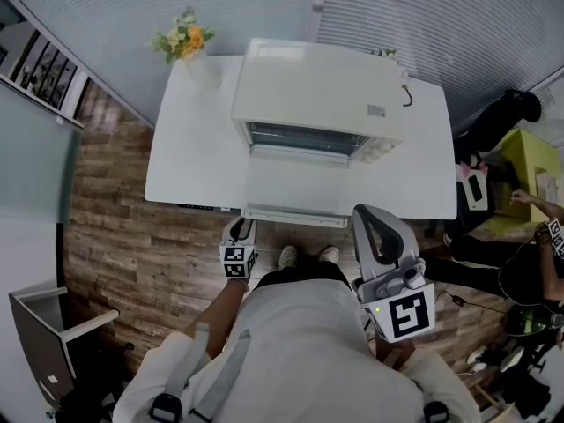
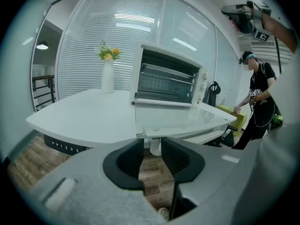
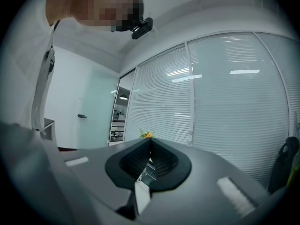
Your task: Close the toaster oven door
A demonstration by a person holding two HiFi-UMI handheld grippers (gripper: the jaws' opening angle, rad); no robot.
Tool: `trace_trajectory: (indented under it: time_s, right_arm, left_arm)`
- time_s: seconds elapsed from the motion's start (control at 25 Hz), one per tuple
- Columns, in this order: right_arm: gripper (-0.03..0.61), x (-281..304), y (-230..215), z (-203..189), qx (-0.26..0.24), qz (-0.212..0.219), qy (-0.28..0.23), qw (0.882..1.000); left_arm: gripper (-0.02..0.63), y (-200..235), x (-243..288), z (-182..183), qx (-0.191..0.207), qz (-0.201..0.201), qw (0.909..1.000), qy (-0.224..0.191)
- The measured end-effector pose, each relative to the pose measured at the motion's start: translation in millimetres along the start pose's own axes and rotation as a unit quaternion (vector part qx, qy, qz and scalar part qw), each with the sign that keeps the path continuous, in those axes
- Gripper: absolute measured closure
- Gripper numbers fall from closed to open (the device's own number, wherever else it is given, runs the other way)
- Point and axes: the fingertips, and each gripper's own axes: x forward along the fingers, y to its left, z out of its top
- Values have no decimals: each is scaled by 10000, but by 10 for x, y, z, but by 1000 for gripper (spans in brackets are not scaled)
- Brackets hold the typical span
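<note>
A white worktop stands on a wood-plank floor. Near its far left corner stands a white vase holding yellow and orange flowers. A small control panel sits under the near edge. Slatted blinds cover the glass wall behind. Off to the right, a person in black bends over a yellow-green box.

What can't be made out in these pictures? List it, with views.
- Oven inside: head view, its own top covers it.
- Knob settings: left gripper view, too small.
- Oven in right gripper view: nearly all hidden behind the shut fingers.
- Whether the left gripper touches the door: unclear in either view.
</note>
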Motion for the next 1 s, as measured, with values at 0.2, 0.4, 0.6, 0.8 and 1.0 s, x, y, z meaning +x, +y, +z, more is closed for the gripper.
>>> trace_trajectory:
  time_s: [0.2, 0.4, 0.6, 0.8, 1.0]
  right_arm:
    - [574, -10, -12, -10, -145, 41, -20, 9999]
    - [572, 9, -13, -5, -172, 33, -21, 9998]
    - [574, 12, -24, 6, -122, 4, -13, 9999]
    - [574, 11, -41, 17, -269, 5, -68, 9996]
    - [574, 27, -27, 5, -259, 22, -41, 9997]
  left_arm:
    - [500, -17, -50, 139, 62, 30, 9998, -165]
    - [508, -2, -49, 149, 196, 6, 9995, -254]
    - [512, -25, -78, 200, 210, 21, 9995, -250]
    - [529, -57, -114, 331, 233, 4, 9990, -390]
    - [537, -80, -154, 473, 129, 6, 9986, -508]
